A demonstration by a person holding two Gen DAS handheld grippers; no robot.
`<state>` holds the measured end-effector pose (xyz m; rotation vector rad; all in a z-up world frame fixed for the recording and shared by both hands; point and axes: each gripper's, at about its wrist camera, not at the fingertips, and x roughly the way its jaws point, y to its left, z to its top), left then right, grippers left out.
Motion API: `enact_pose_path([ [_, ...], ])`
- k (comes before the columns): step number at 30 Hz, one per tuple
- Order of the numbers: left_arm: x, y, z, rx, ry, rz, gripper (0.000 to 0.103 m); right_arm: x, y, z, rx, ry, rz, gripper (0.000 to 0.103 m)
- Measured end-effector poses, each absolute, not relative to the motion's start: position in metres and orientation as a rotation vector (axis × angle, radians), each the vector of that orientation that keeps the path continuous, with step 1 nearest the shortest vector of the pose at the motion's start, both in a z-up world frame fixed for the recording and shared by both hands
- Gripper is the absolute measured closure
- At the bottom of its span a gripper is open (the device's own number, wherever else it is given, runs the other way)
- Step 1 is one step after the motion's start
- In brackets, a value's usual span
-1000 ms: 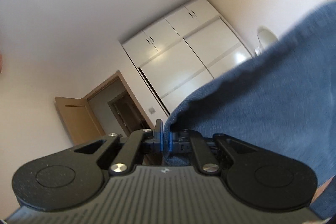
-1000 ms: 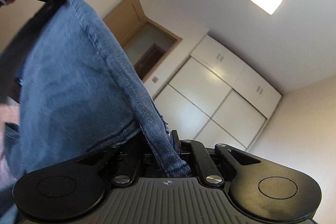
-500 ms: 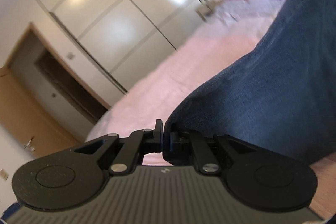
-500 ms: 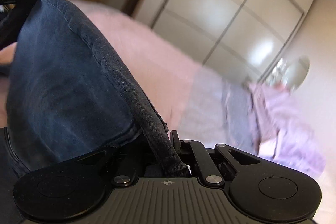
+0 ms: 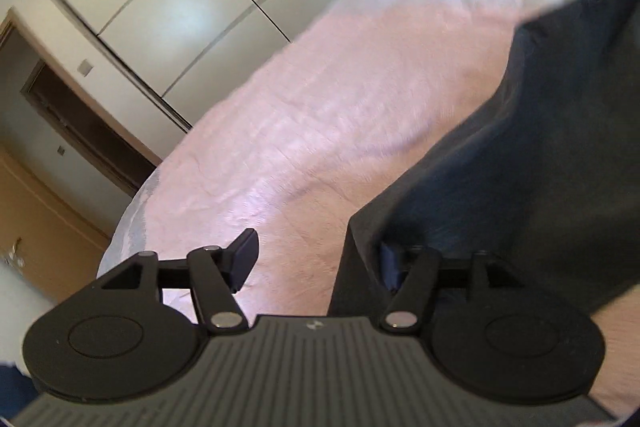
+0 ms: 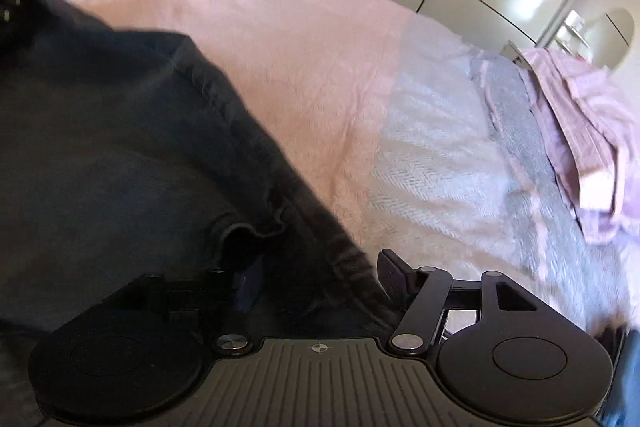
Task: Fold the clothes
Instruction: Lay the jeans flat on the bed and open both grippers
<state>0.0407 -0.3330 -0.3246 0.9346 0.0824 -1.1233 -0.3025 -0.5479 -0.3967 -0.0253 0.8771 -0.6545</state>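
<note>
On the pink bed [image 5: 320, 131] lie the jeans [image 6: 120, 155]; both the left hand-held gripper [image 5: 316, 259] and right hand-held gripper [image 6: 320, 279] have just opened wide, denim loose between the jaws.

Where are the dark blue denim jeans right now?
The dark blue denim jeans lie on the pink bedspread, filling the left of the right wrist view and the right of the left wrist view, well clear of the crumpled pink garment.

Dark blue jeans [image 6: 120, 155]; pink bedspread [image 5: 320, 131] (its far end grey-striped); white wardrobe [image 5: 168, 7].
</note>
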Motion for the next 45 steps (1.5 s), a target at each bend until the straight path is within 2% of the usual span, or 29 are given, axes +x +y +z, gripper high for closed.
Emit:
enact_pose_path([
  [5, 0.016, -0.278, -0.281, 0.853, 0.062, -1.234, 0.04, -0.372, -0.483, -0.347, 0.106, 0.753, -0.7, 0.038],
  [8, -0.012, -0.25, -0.271, 0.826, 0.108, -1.399, 0.039, -0.419, -0.467, -0.349, 0.321, 0.687, -0.714, 0.038],
  [13, -0.076, -0.229, -0.292, 0.805, 0.213, -1.749, 0.039, -0.456, -0.48, -0.377, 0.575, 0.595, -0.683, 0.038],
  [17, -0.118, -0.244, -0.328, 0.932, 0.268, -1.838, 0.04, -0.456, -0.503, -0.397, 0.725, 0.52, -0.628, 0.039],
  [18, -0.122, -0.247, -0.337, 0.963, 0.283, -1.835, 0.04, -0.454, -0.507, -0.399, 0.743, 0.5, -0.613, 0.059],
  [19, -0.124, -0.252, -0.347, 0.985, 0.308, -1.832, 0.046, -0.451, -0.511, -0.4, 0.755, 0.493, -0.606, 0.093],
  [20, -0.126, -0.256, -0.356, 1.008, 0.333, -1.829, 0.062, -0.448, -0.514, -0.402, 0.762, 0.502, -0.61, 0.092],
  [22, -0.131, -0.26, -0.367, 1.024, 0.378, -1.828, 0.078, -0.451, -0.518, -0.399, 0.768, 0.497, -0.605, 0.093],
  [23, -0.135, -0.262, -0.37, 1.015, 0.386, -1.834, 0.083, -0.456, -0.522, -0.391, 0.755, 0.482, -0.606, 0.093],
  [30, -0.167, -0.304, -0.359, 0.853, 0.359, -1.907, 0.083, -0.479, -0.585, -0.339, 0.652, 0.447, -0.695, 0.094],
  [33, -0.174, -0.31, -0.364, 0.851, 0.356, -1.891, 0.08, -0.471, -0.608, -0.351, 0.652, 0.527, -0.732, 0.093],
  [36, -0.164, -0.293, -0.361, 0.823, 0.36, -1.857, 0.071, -0.458, -0.597, -0.361, 0.562, 0.637, -0.778, 0.09],
  [37, -0.154, -0.281, -0.356, 0.801, 0.36, -1.831, 0.065, -0.457, -0.587, -0.358, 0.505, 0.65, -0.803, 0.084],
  [39, -0.129, -0.254, -0.345, 0.77, 0.341, -1.751, 0.06, -0.454, -0.563, -0.351, 0.41, 0.651, -0.839, 0.077],
  [40, -0.115, -0.239, -0.34, 0.757, 0.325, -1.701, 0.054, -0.453, -0.55, -0.346, 0.362, 0.648, -0.856, 0.073],
  [41, -0.1, -0.224, -0.335, 0.748, 0.306, -1.647, 0.043, -0.452, -0.536, -0.342, 0.323, 0.64, -0.861, 0.071],
  [42, -0.085, -0.21, -0.332, 0.754, 0.282, -1.574, 0.038, -0.45, -0.521, -0.339, 0.302, 0.626, -0.848, 0.066],
  [45, -0.039, -0.178, -0.332, 0.836, 0.271, -1.372, 0.035, -0.437, -0.474, -0.331, 0.249, 0.591, -0.794, 0.053],
])
